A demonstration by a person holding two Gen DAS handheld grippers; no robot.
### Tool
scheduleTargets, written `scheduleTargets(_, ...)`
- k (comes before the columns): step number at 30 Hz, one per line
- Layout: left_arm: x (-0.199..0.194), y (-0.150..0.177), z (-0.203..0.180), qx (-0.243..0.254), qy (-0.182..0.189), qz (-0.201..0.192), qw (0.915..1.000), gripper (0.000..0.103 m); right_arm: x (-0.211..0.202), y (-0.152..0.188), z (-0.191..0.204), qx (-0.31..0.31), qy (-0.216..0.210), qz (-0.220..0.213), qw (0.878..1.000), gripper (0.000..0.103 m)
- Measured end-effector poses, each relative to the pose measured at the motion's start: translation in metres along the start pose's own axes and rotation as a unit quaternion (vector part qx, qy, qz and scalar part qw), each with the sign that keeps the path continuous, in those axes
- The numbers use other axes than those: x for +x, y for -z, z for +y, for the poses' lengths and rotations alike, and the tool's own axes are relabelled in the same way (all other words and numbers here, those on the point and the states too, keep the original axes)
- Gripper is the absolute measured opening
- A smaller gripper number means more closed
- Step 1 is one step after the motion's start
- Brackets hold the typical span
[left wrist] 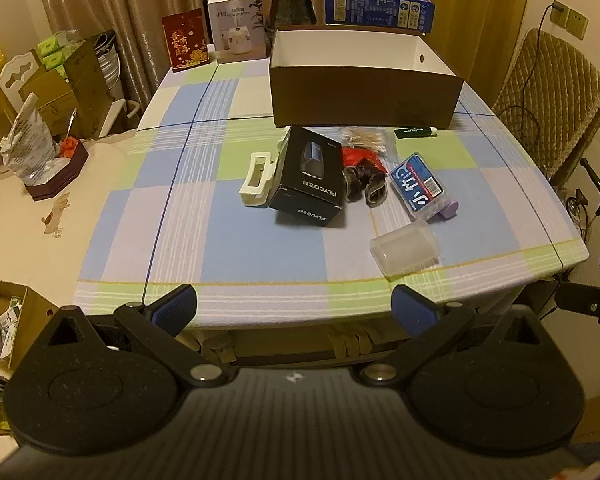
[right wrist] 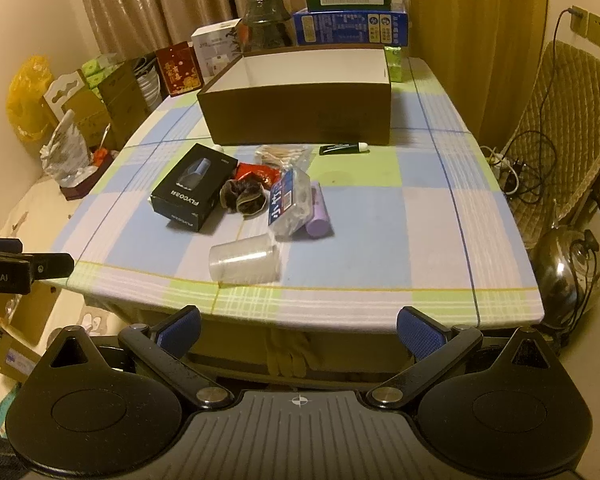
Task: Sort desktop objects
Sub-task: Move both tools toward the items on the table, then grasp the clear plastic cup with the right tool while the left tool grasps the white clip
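left gripper (left wrist: pixel 294 306): fingers spread wide, nothing between them, held off the near edge of the table (left wrist: pixel 180 240); touches nothing.
right gripper (right wrist: pixel 299 328): also spread wide and holding nothing, short of the table's near edge.
clutter: grouped mid-table in front of the brown box (left wrist: pixel 364 92), which stands open with a white inside.
black carton (left wrist: pixel 306 178): leans on a cream clip-like piece (left wrist: pixel 256 178) on its left; that piece is hidden in the right view.
dark scrunchie (left wrist: pixel 364 186): just right of the carton, touching a red packet (left wrist: pixel 360 156).
blue-labelled clear case (left wrist: pixel 418 186): lies over a purple cylinder (right wrist: pixel 318 216), mostly covering it.
clear cup (left wrist: pixel 404 252): on its side, nearest the grippers.
cotton swabs bag (left wrist: pixel 366 138): partly behind the packet.
dark tube (left wrist: pixel 416 132): beside the box front; label unreadable.
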State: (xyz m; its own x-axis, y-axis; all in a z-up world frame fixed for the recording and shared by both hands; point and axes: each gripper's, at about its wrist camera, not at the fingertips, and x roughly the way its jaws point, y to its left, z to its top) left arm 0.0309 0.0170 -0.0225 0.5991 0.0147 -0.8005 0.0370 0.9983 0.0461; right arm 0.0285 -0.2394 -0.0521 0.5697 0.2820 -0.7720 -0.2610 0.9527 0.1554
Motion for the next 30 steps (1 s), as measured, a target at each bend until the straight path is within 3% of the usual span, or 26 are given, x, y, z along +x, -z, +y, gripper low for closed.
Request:
scheduleTargets(8,0.014,-0.013,0.008,0.008,0.001,-0.007,0.9999,0.102,0.015,-0.005,-0.010,0.015,-0.011,-0.010,1.000,0.101)
scheduleTargets(19,0.051,-0.024,0.022,0.022,-0.005,0.016,0.9996,0.102,0.048,-0.020,0.007,-0.013,-0.055,-0.003,0.998,0.101)
scheduleTargets(30,0.090,-0.036,0.038,0.024,0.007,0.032,0.9992,0.102,0.094,-0.035,0.023,-0.036,-0.050,0.021,0.998,0.101)
